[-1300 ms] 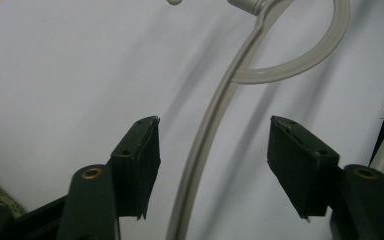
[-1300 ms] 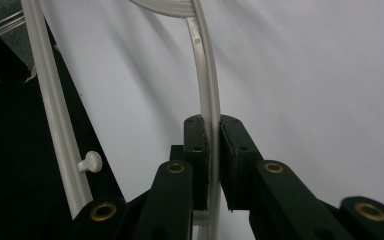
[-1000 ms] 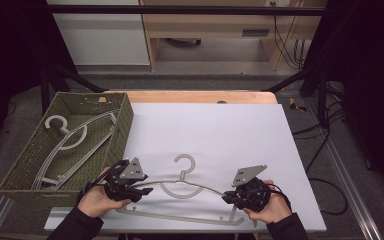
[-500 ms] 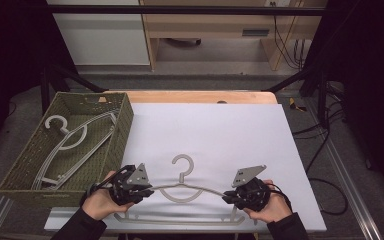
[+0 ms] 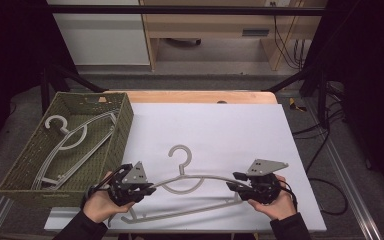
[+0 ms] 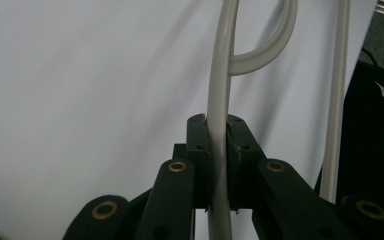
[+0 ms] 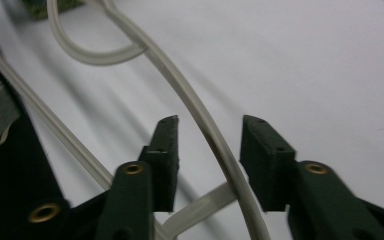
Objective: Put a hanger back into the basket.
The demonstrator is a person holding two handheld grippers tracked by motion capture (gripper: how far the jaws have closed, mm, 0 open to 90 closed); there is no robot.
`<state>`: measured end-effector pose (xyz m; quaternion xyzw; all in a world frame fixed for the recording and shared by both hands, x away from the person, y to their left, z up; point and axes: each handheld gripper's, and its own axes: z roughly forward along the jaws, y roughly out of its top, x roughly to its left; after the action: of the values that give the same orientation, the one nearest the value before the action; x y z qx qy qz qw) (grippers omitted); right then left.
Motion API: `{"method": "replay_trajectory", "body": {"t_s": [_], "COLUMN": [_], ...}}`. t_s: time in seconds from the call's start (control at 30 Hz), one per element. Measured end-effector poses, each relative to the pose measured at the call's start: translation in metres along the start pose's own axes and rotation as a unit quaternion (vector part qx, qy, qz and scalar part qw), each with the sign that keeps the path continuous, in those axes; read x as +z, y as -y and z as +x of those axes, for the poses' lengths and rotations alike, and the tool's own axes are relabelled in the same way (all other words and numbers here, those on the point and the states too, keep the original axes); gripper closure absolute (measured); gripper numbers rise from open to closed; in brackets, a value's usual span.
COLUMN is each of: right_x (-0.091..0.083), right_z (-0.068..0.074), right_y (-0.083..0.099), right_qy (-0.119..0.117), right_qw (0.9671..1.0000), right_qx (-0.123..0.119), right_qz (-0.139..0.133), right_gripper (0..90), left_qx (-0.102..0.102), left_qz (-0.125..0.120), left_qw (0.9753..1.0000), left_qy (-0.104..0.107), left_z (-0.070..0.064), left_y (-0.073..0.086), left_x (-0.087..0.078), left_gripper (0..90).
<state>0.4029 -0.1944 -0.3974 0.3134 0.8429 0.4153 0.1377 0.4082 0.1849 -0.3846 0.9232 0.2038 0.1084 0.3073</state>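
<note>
Grey hanger (image 5: 200, 182): left claw (image 6: 218, 145) pinching arm; right claw (image 7: 207, 150) spread around it.

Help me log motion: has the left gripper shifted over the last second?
Yes. The left gripper, shut on the hanger, has slid rightward, away from the basket, along the hanger's arm.

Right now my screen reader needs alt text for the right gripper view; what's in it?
The right gripper is open, its two black jaws on either side of the pale hanger arm without clamping it. The hanger lies on the white table.
</note>
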Motion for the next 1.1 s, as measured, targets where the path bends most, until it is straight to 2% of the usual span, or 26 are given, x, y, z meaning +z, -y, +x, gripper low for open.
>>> {"method": "replay_trajectory", "body": {"t_s": [0.07,0.13,0.17,0.27,0.37,0.53,0.8,0.97,1.1], "right_x": [-0.005,-0.011,-0.013,-0.017,-0.021,-0.027,-0.025,-0.025,-0.026], "right_z": [-0.003,-0.006,-0.008,-0.013,-0.019,-0.024,-0.032,-0.037,-0.039], "right_y": [0.000,0.000,0.001,0.003,0.006,0.009,0.015,0.019,0.021], "right_qy": [0.014,0.033,0.041,0.053,0.065,0.078,0.108,0.115,0.130], "right_qw": [0.9995,0.9979,0.9968,0.9951,0.9925,0.9901,0.9850,0.9826,0.9798], "right_qx": [0.007,0.015,0.022,0.033,0.055,0.065,0.086,0.100,0.113], "right_qz": [-0.028,-0.053,-0.065,-0.077,-0.088,-0.097,-0.104,-0.106,-0.101], "right_gripper": [50.0,45.4,41.7,39.4,38.5,37.2,24.9,18.8,13.1], "left_qx": [-0.017,-0.041,-0.044,-0.056,-0.065,-0.080,-0.093,-0.105,-0.117], "left_qz": [-0.005,-0.023,-0.024,-0.036,-0.049,-0.081,-0.114,-0.135,-0.151], "left_qw": [0.9997,0.9985,0.9982,0.9967,0.9951,0.9912,0.9843,0.9788,0.9737], "left_qy": [-0.015,-0.029,-0.035,-0.047,-0.055,-0.067,-0.097,-0.112,-0.124], "left_z": [0.004,0.007,0.007,0.009,0.010,0.013,0.019,0.023,0.029], "left_y": [0.002,0.004,0.004,0.005,0.005,0.007,0.009,0.013,0.017], "left_x": [-0.001,-0.001,-0.003,-0.007,-0.012,-0.025,-0.051,-0.069,-0.084], "left_gripper": [82.6,82.6,82.6,82.7,82.8,82.7,82.7,82.7,82.7]}}
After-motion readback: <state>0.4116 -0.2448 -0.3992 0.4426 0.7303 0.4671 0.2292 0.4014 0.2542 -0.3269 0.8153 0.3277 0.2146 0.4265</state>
